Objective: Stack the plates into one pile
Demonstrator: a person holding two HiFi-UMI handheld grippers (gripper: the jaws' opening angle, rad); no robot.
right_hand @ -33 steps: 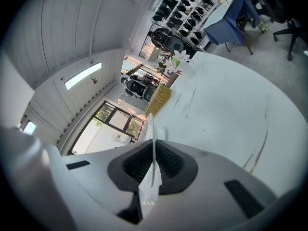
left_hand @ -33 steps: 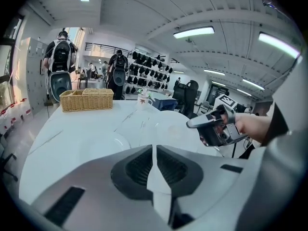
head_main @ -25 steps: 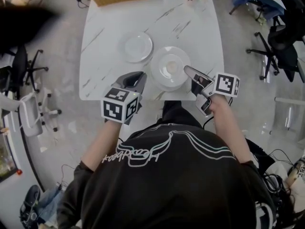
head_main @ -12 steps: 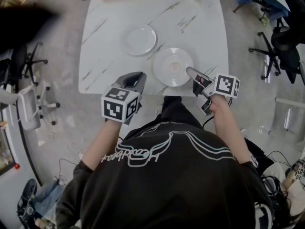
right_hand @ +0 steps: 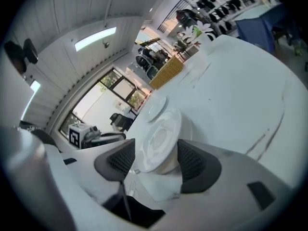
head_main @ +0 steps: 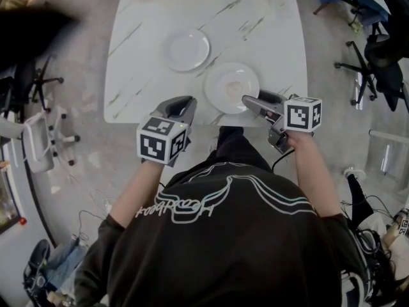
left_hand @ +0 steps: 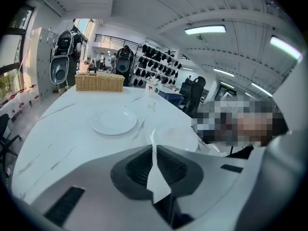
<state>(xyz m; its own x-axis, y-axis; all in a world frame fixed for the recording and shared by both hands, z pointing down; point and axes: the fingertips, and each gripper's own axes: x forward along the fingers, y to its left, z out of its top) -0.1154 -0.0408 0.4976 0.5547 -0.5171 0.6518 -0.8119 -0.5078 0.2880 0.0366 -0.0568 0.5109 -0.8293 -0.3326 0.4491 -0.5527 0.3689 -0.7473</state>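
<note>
Two plates lie apart on the desk [head_main: 140, 75] — smaller plate [head_main: 186, 50] mid-desk, larger plate [head_main: 232, 87] by the near edge. To lift it, I judge, the right hand-held gripper [head_main: 250, 101] has just been opening its jaws, rim between them, unpinched; the left hand-held gripper [head_main: 182, 104] idles closed, empty

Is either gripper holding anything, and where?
Nothing held: the right gripper has just opened, the near plate between its jaws; the left gripper is shut, empty.
</note>
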